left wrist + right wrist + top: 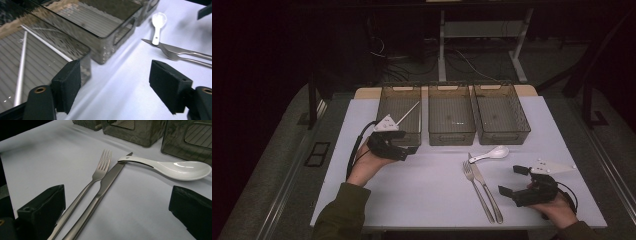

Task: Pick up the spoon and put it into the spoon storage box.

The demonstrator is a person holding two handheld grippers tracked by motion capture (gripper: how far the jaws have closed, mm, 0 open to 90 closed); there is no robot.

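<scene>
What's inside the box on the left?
Inside the left box lie two thin white sticks, one leaning on the rim. The left gripper hides the box's near corner, so anything there can't be seen.

High view: fixed, raised at the person's side, facing forward and down; takes in the whole counter point(422, 190), three bins along its far edge, and dark floor beyond. Left tool view: rides on the left tool point(406, 148), low and close, looking along its two jaws past the near corner of the left bin point(37, 62) toward the cutlery ahead. Right tool view: rides on the right tool point(514, 181), very near the surface, facing the bins. Shared by all three: the fork point(477, 190) point(185, 58) point(92, 180), knife point(486, 187) point(180, 48) point(105, 182) and white spoon point(492, 153) point(158, 26) point(172, 167).
</scene>
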